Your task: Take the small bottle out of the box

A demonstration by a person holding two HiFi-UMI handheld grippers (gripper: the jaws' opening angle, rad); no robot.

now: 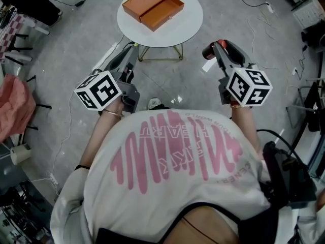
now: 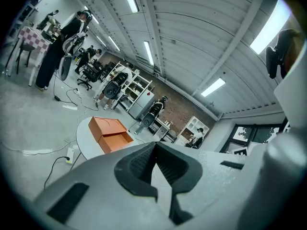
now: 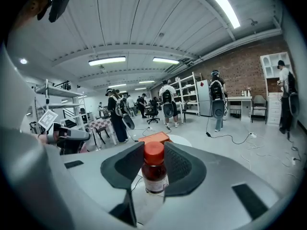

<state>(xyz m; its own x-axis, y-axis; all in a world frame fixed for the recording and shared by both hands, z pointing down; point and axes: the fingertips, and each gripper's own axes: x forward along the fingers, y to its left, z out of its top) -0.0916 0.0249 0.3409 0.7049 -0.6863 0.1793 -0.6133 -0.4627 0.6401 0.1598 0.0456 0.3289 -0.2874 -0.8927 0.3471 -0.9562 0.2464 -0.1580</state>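
In my right hand, the right gripper (image 3: 154,163) is clenched on the small bottle (image 3: 154,170). The two dark pads (image 3: 125,169) press its sides just under the red cap, and the bottle stands upright between them, dark liquid showing above a pale label. From the head view this gripper (image 1: 216,49) is raised in the air in front of me, well apart from the round white table (image 1: 189,28), so the bottle is out of the box and off the table.

The orange box (image 1: 152,6) lies open on that table, lid and tray side by side, towards the table's far left. I cannot tell from here what is in the tray.

My left gripper (image 2: 154,148) holds nothing. Its jaws are drawn together, tips meeting in a narrow point with only a sliver of floor showing behind them. In the head view it (image 1: 131,51) points towards the near left edge of the table without touching it. Through its own view the box (image 2: 110,134) sits beyond the jaws on the table (image 2: 85,139).

Other people stand among the shelves and chairs farther back in the room.
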